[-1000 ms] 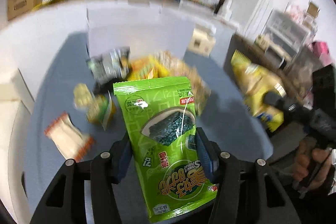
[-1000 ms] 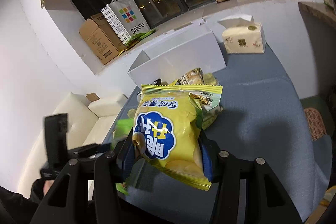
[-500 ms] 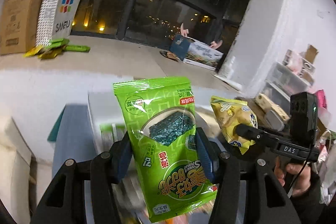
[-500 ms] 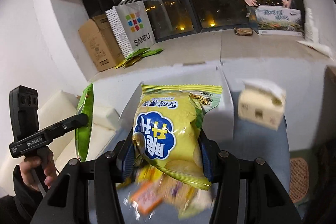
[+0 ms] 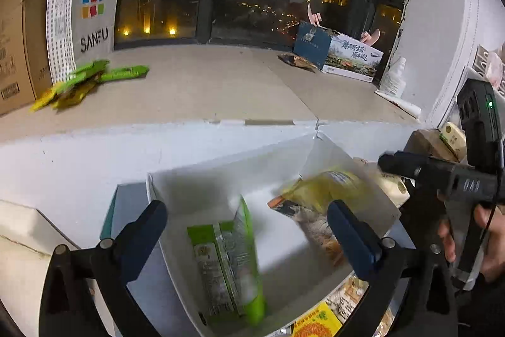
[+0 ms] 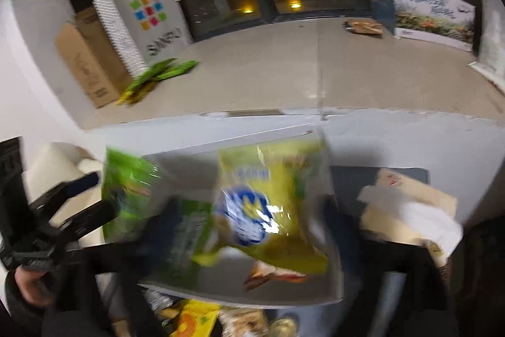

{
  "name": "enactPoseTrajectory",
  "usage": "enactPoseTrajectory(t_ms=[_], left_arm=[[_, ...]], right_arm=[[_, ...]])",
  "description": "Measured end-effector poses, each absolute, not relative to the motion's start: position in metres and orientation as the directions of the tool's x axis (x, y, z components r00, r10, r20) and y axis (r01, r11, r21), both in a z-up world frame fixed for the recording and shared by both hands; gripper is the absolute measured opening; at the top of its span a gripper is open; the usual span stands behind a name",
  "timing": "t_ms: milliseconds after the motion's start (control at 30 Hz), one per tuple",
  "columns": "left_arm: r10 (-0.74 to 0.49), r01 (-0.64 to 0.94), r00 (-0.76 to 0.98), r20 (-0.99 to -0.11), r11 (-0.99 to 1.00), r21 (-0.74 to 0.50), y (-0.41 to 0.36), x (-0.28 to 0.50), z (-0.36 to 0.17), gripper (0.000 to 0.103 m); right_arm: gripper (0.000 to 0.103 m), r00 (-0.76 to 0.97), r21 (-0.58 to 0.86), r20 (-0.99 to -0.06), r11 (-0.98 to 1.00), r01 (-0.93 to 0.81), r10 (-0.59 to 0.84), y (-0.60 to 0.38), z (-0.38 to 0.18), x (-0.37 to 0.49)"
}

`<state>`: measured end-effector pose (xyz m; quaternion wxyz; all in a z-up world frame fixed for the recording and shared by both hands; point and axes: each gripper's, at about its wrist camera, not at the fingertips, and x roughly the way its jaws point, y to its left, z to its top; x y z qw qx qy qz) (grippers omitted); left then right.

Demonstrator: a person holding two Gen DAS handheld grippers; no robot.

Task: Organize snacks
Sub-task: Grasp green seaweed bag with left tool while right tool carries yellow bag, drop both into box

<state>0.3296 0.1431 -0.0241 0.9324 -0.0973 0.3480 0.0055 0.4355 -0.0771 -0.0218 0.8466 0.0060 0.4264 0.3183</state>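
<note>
A white open box (image 5: 176, 198) stands in front of me. My left gripper (image 5: 246, 226) is open above it, and the green seaweed packet (image 5: 233, 261) lies inside, free of the fingers. The yellow chip bag (image 5: 328, 185) lies in the box's right part on another snack packet. The right wrist view is blurred: the yellow chip bag (image 6: 268, 201) hangs loose over the box (image 6: 240, 296), and my right gripper (image 6: 249, 229) looks open around it. The left gripper's fingers (image 6: 82, 210) show at the left beside the green packet (image 6: 129, 195).
More snack packets (image 5: 318, 321) lie in front of the box. A tissue pack (image 6: 410, 210) sits right of it. A wide ledge behind carries a SANFU bag (image 5: 85, 8), cardboard boxes (image 5: 15, 37), green packets (image 5: 82, 81) and a printed carton (image 5: 344, 56).
Both grippers came over the white box and opened. The green seaweed packet and the yellow chip bag left the fingers and dropped into the box.
</note>
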Motion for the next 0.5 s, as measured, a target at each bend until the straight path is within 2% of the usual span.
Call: enactPoseTrajectory(t_ms=[100, 300, 500], left_arm=[[-0.051, -0.083, 0.763, -0.645, 0.981, -0.175, 0.148, 0.321, -0.024, 0.103], [-0.058, -0.086, 0.798, -0.599, 0.974, -0.209, 0.154, 0.284, -0.009, 0.103], [-0.073, -0.034, 0.854, -0.515, 0.98, -0.195, 0.141, 0.211, 0.015, 0.103]], right_arm=[[0.103, 0.431, 0.343, -0.68, 0.778, -0.527, 0.593, -0.085, -0.018, 0.434], [0.103, 0.457, 0.357, -0.635, 0.761, -0.542, 0.623, -0.097, -0.003, 0.416], [0.103, 0.475, 0.388, -0.507, 0.682, -0.62, 0.72, -0.121, 0.027, 0.363]])
